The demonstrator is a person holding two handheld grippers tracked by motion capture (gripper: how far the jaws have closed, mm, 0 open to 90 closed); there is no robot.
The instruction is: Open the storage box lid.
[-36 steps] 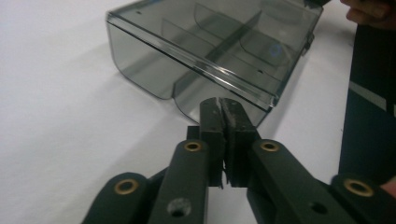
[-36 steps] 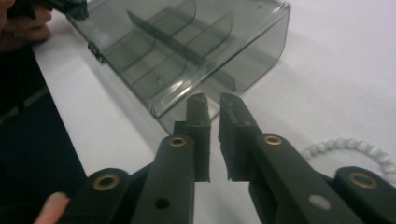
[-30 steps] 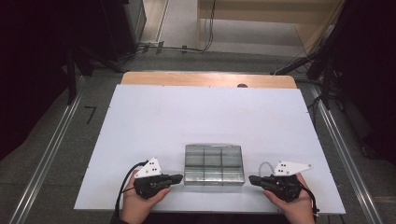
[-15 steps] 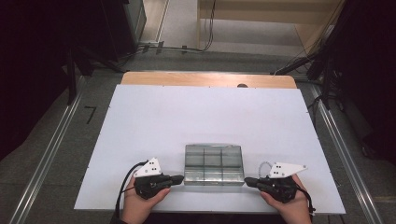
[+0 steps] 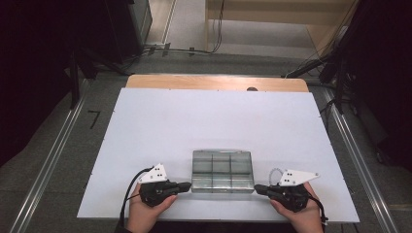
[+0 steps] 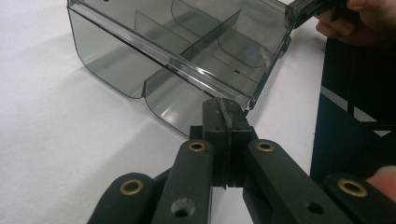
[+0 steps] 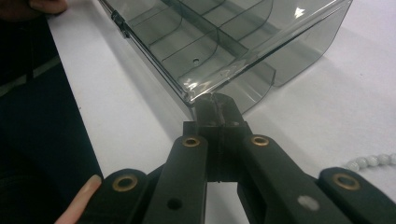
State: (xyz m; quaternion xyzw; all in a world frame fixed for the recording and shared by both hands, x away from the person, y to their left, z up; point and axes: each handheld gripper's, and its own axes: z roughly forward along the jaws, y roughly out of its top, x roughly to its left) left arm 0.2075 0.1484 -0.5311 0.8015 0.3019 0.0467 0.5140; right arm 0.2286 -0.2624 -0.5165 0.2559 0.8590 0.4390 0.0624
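Clear smoky plastic box (image 5: 222, 170), open top, with inner dividers making compartments; nothing visible inside them. It sits flat on the white worktop (image 5: 214, 121), close to the near edge and roughly midway between my two hands.

My left gripper (image 5: 185, 185) is at the box's near left corner. In the left gripper view its fingers (image 6: 215, 122) are pressed together with no gap, tips touching or just short of the rim at that corner; I cannot tell which. Nothing is held between them.

My right gripper (image 5: 257, 188) is at the box's near right corner, mirroring the left. In the right gripper view its fingers (image 7: 208, 114) are likewise closed flat against each other, tips right under the corner of the rim; contact looks likely but I cannot confirm it. Nothing is clamped.

Both grippers point inward at the box, one on each side, low over the worktop. My left hand (image 5: 143, 213) and right hand (image 5: 303, 216) wrap the handles just beyond the box's near side.

A short string of white beads (image 7: 371, 162) lies on the worktop right of the box, beside my right gripper.
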